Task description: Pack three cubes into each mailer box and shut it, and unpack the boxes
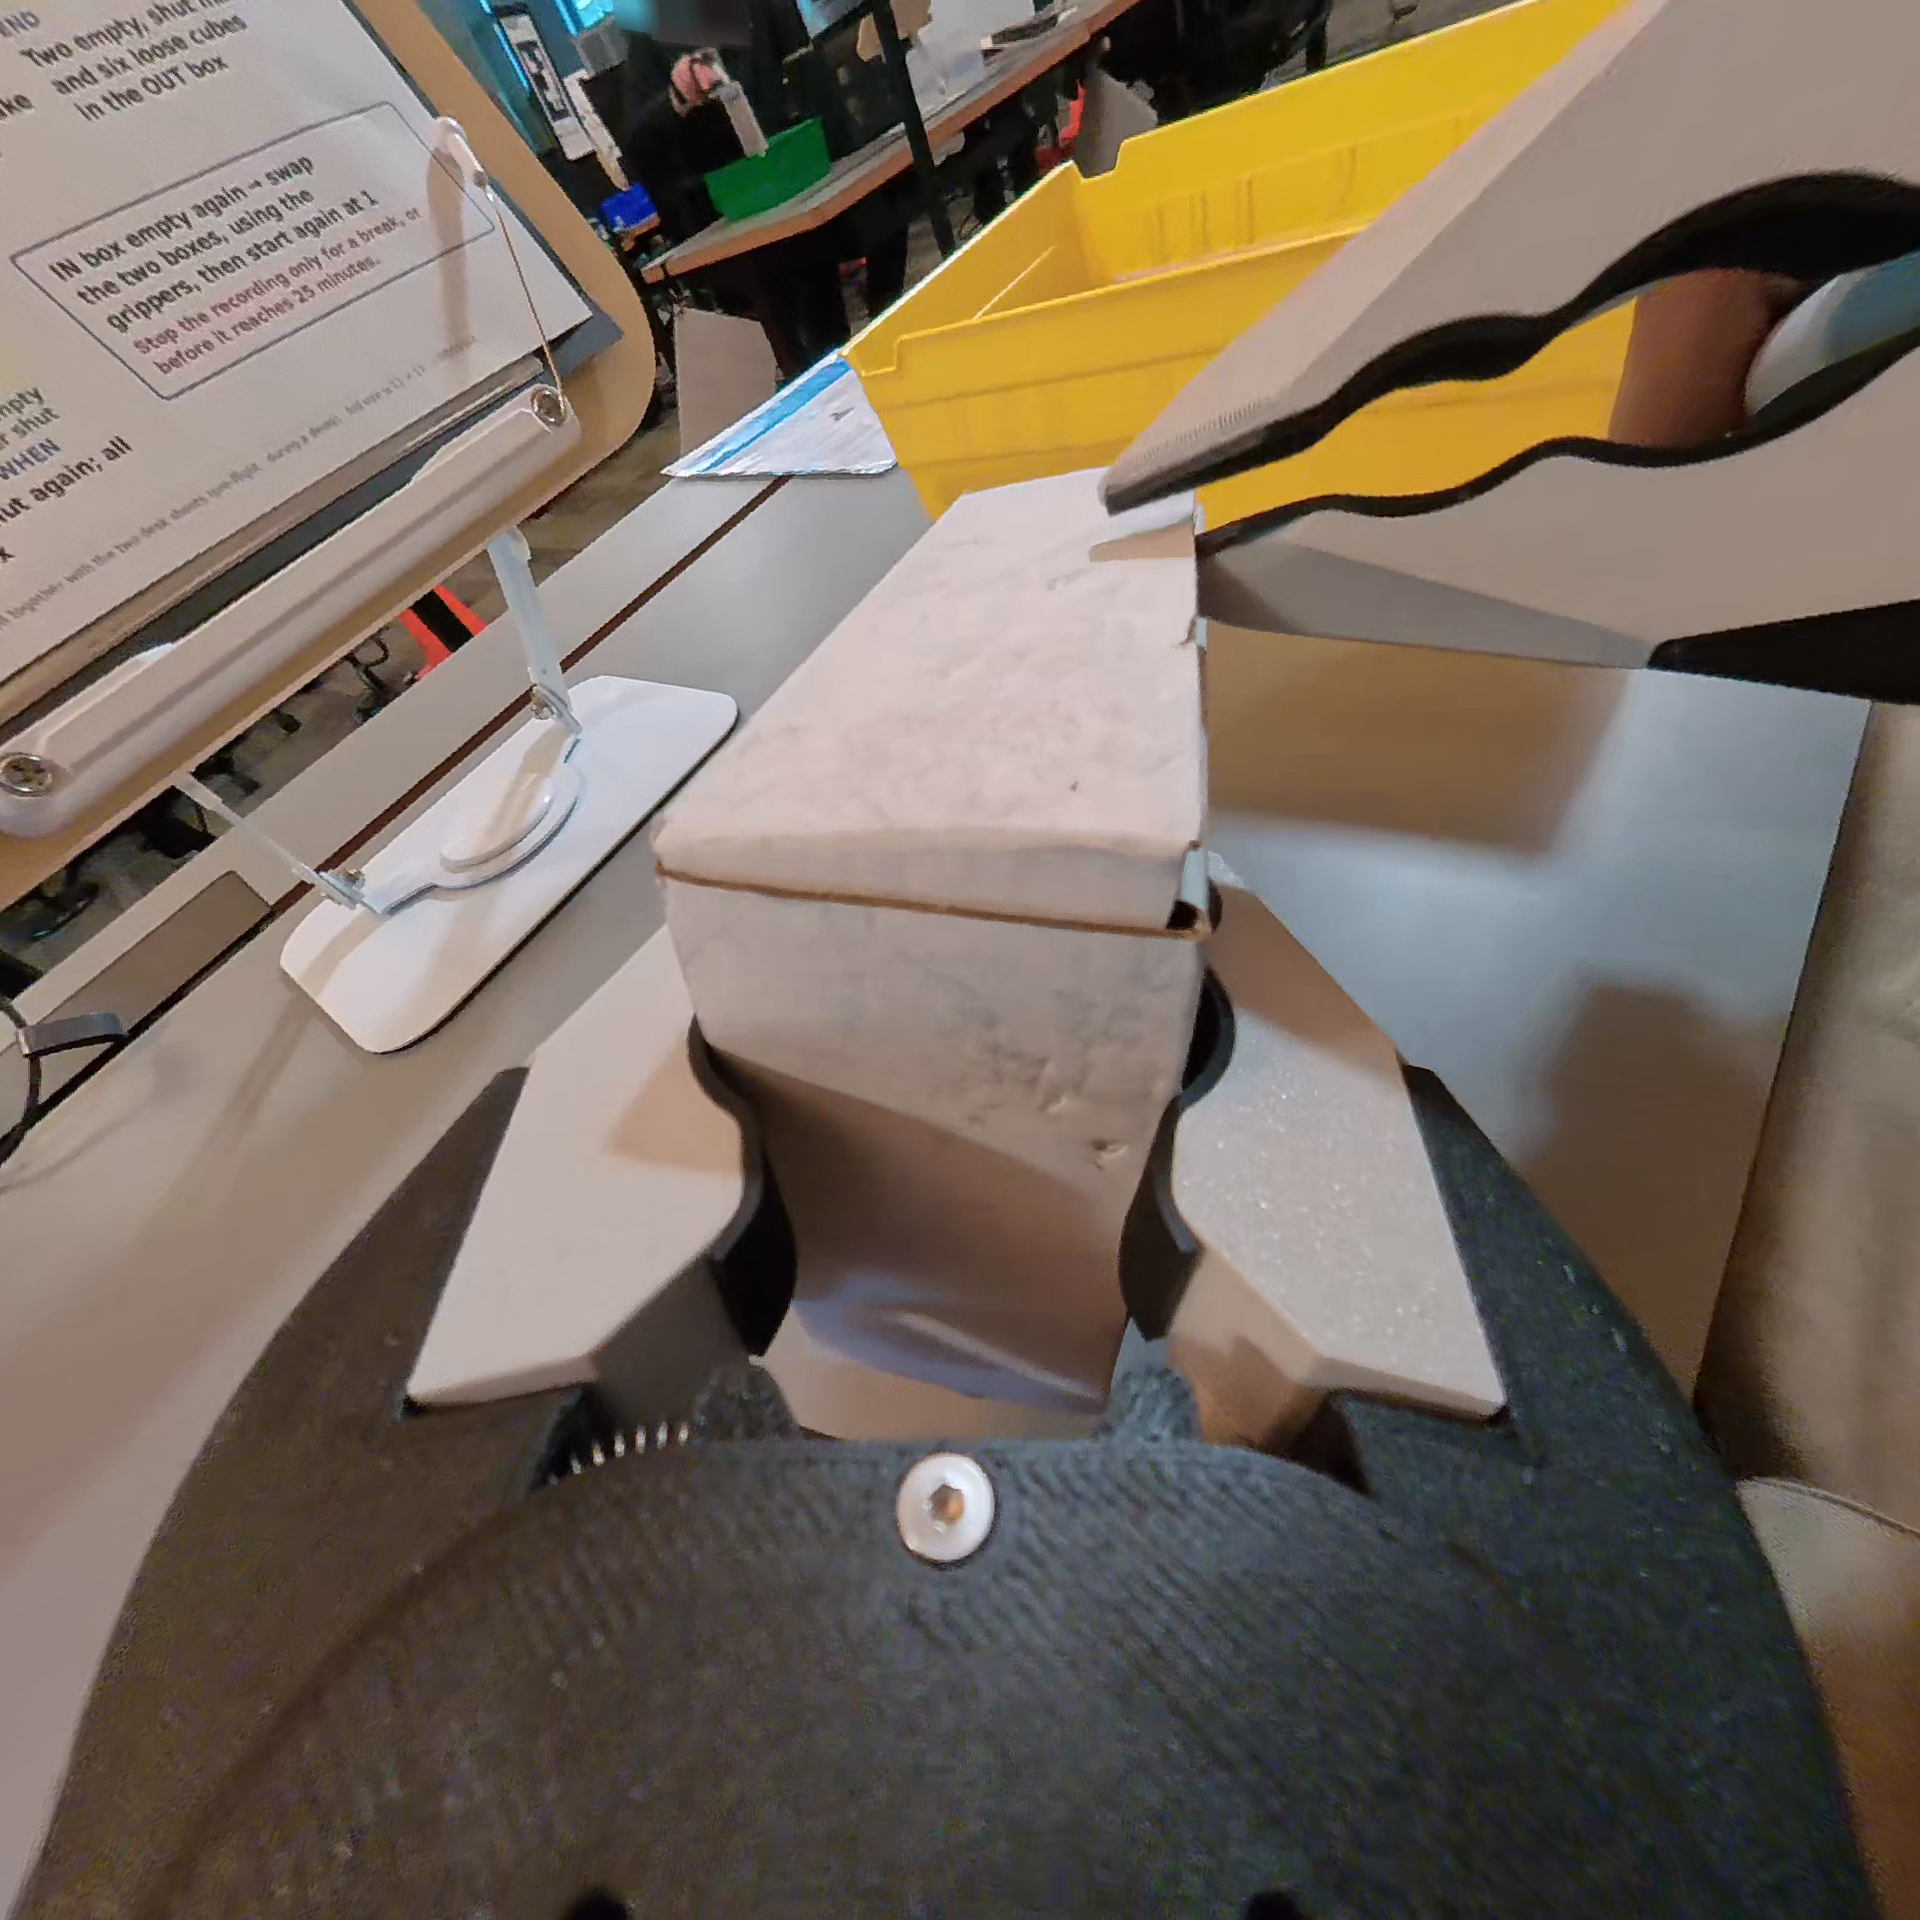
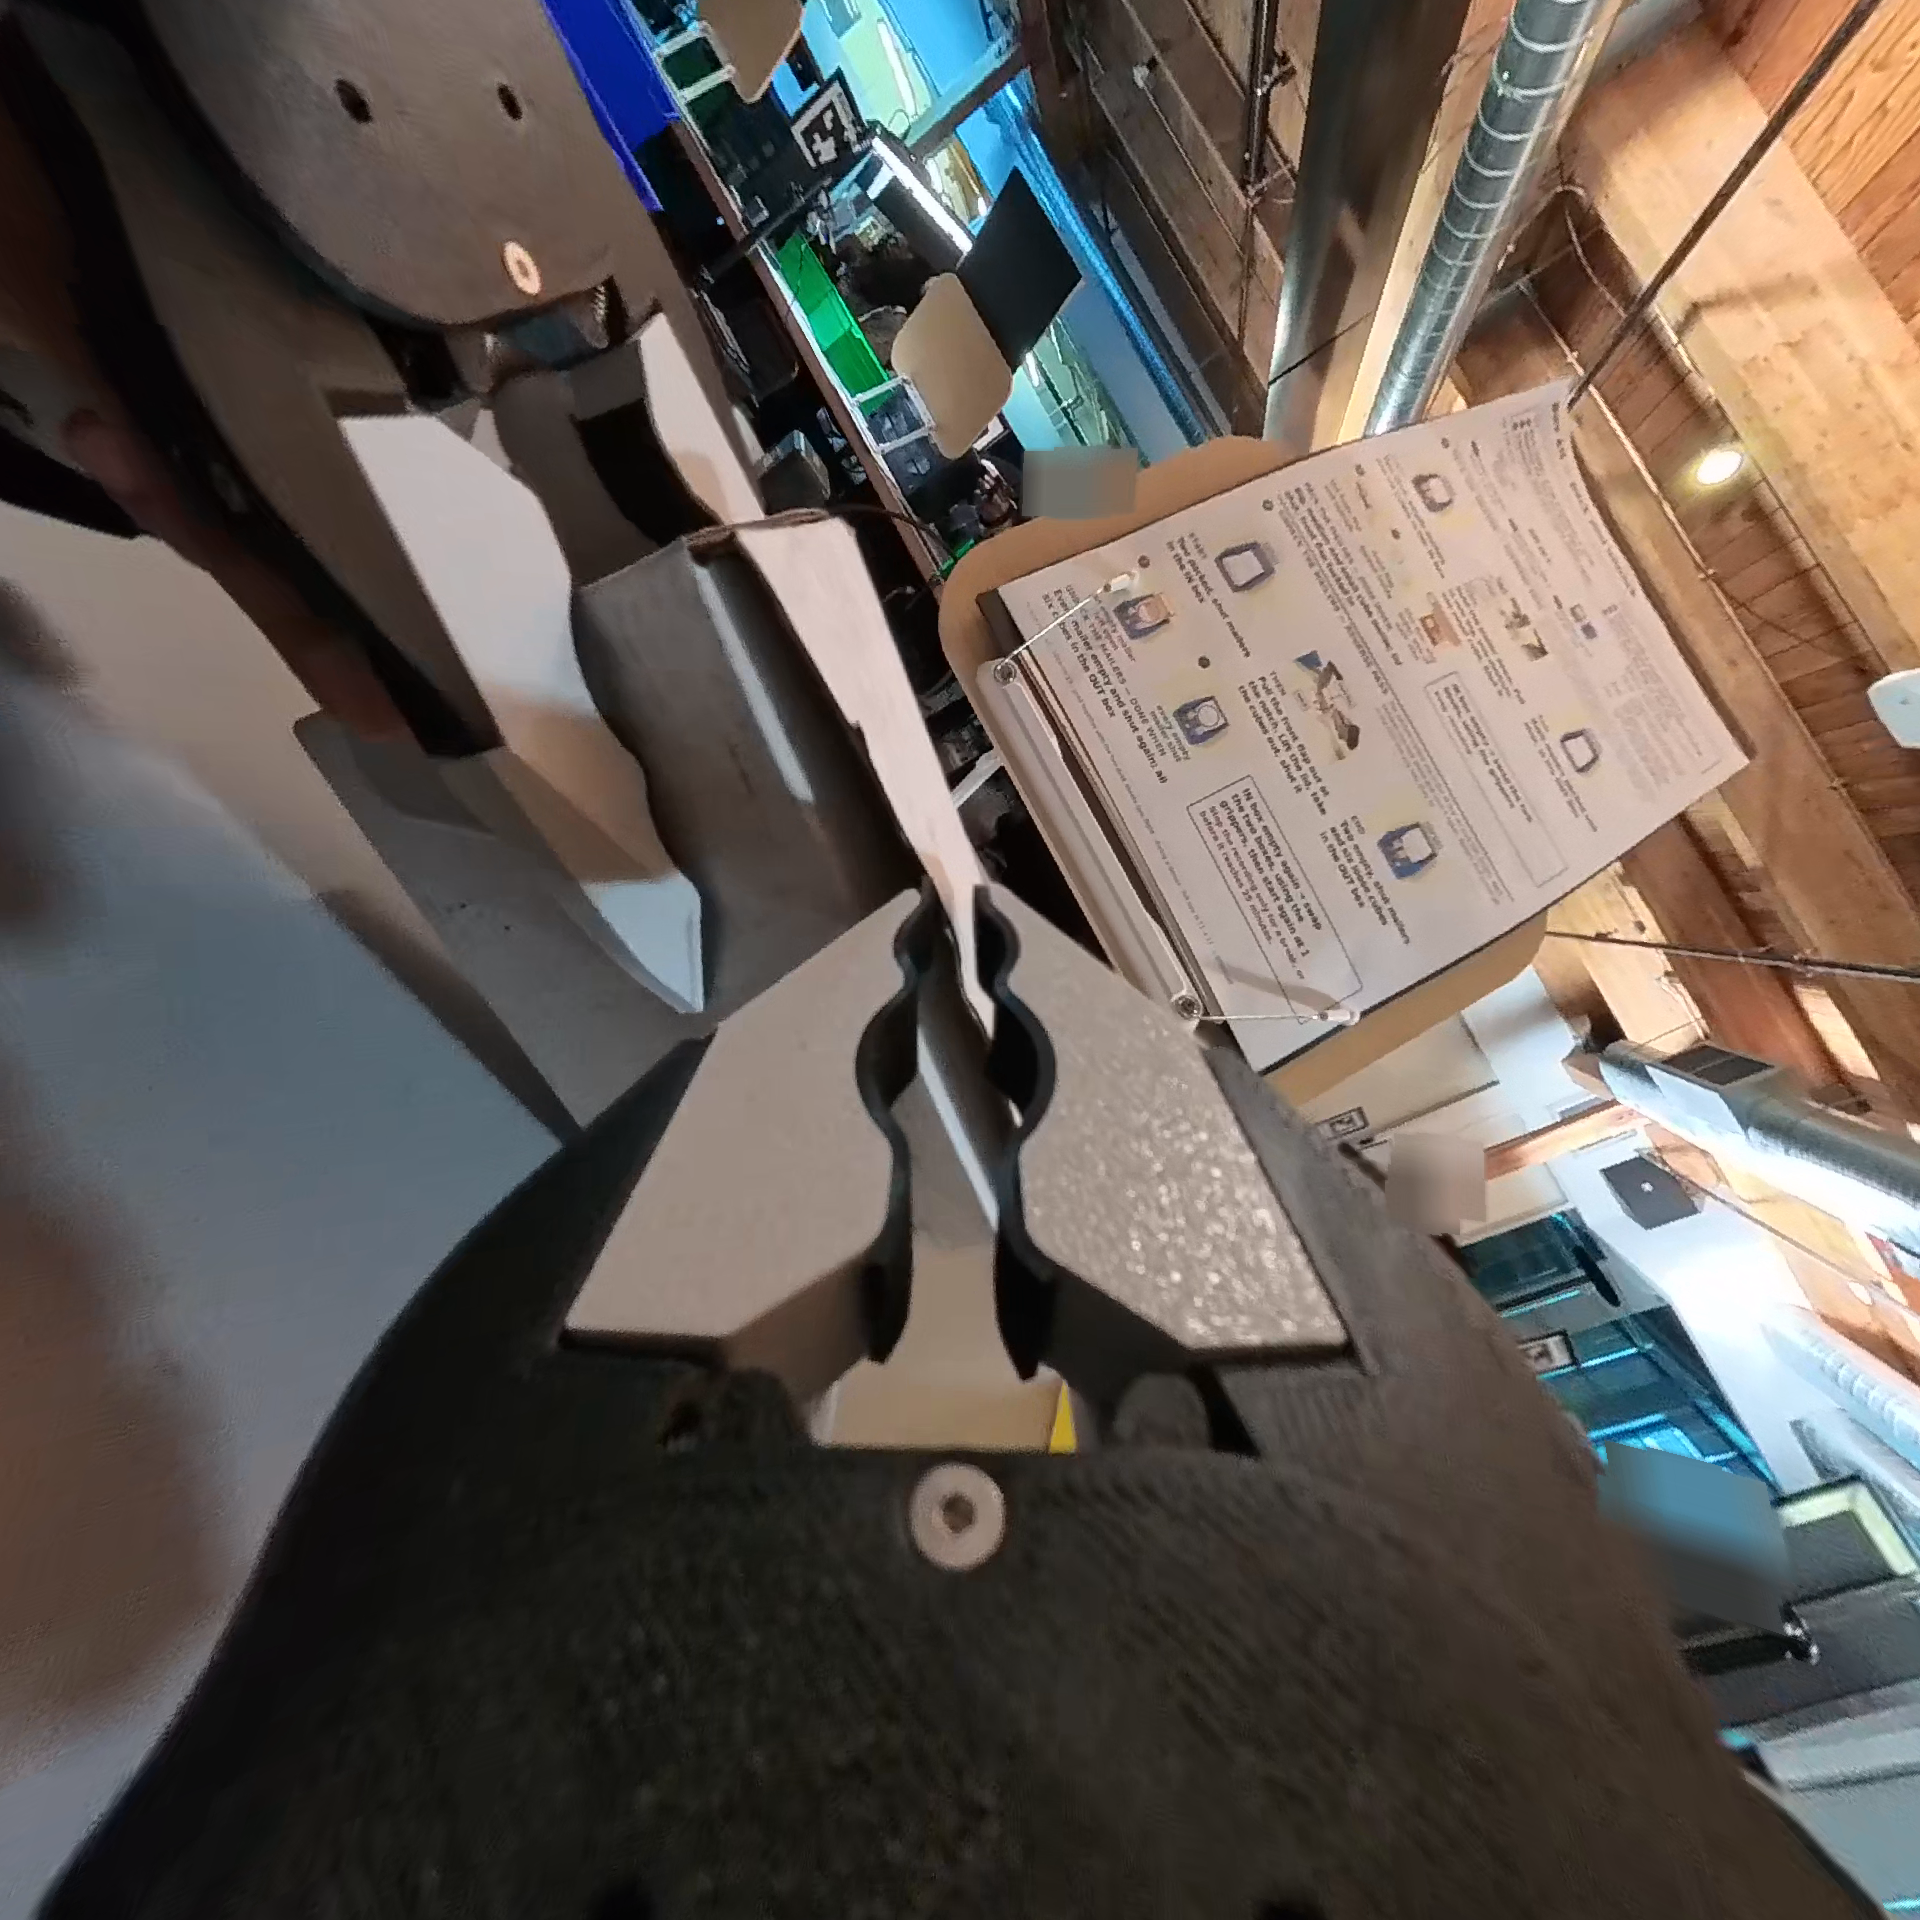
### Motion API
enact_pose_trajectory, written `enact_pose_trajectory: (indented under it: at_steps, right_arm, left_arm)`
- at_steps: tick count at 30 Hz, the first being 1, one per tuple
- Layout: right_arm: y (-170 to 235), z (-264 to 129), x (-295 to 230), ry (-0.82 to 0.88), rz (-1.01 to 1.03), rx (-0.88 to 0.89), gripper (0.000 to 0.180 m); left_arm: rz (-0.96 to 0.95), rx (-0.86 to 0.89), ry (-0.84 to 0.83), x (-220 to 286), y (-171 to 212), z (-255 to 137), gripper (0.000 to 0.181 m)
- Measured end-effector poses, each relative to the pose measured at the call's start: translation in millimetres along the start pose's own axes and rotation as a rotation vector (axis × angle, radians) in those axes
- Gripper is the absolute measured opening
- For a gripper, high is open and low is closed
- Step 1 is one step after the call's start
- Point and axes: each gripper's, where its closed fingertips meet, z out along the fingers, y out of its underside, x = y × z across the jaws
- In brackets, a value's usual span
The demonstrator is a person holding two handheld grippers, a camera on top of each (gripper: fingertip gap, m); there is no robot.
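Observation:
A white cardboard mailer box (image 1: 935, 748) is closed and gripped at its near end by my left gripper (image 1: 956, 1049). My right gripper (image 1: 1153, 525) comes in from the upper right and pinches the box's far right corner at the lid edge. In the right wrist view my right gripper (image 2: 956, 914) is shut on a thin white cardboard flap (image 2: 894, 727) of the box. The left gripper (image 2: 644, 623) shows beyond it, holding the box body (image 2: 717, 707). No cubes are in view; the box's inside is hidden.
A yellow bin (image 1: 1039, 343) stands just behind the box. An instruction sheet on a stand (image 1: 260, 364) with a white base (image 1: 520, 862) is at the left on the grey table (image 1: 208, 1195). A blue-and-white padded envelope (image 1: 800, 436) lies by the bin. My right fingertips sit around 6 cm from my left ones. The white base (image 1: 520, 862) is about 25 cm from my left fingertips and 35 cm from my right.

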Motion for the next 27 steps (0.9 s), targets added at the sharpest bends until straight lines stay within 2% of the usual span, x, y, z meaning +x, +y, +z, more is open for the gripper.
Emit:
enact_pose_trajectory:
  at_steps: [6, 10, 13, 19, 20, 24, 27]
  right_arm:
    - [-6.7, -1.6, 32.9, 0.121, 0.179, 0.023, 0.008]
    - [-6.5, -3.4, 42.6, 0.106, 0.276, 0.031, 0.011]
    - [-9.4, -5.7, 40.5, 0.109, 0.255, 0.037, 0.011]
    - [-11.8, -9.3, 25.0, 0.080, 0.156, 0.055, 0.005]
    - [-12.3, -9.6, 24.1, 0.074, 0.149, 0.053, 0.005]
    - [-9.0, -10.7, 22.0, 0.072, 0.138, 0.048, 0.005]
    - [-10.0, -9.5, 14.9, 0.041, 0.121, 0.079, 0.005]
  left_arm:
    - [0.075, 0.008, 0.012, 7.5, -0.4, 0.9, 0.080]
    - [0.143, 0.023, 0.008, 15.9, -4.0, 2.2, 0.080]
    - [0.179, 0.038, 0.011, 17.0, -3.3, 1.3, 0.081]
    - [0.133, 0.005, 0.040, 10.7, 15.7, 1.2, 0.081]
    - [0.139, 0.005, 0.055, 12.9, 16.7, -1.0, 0.086]
    - [0.039, 0.142, 0.082, 11.9, -11.2, -15.7, 0.097]
    - [-0.087, 0.294, 0.115, 5.1, -38.8, -30.7, 0.094]
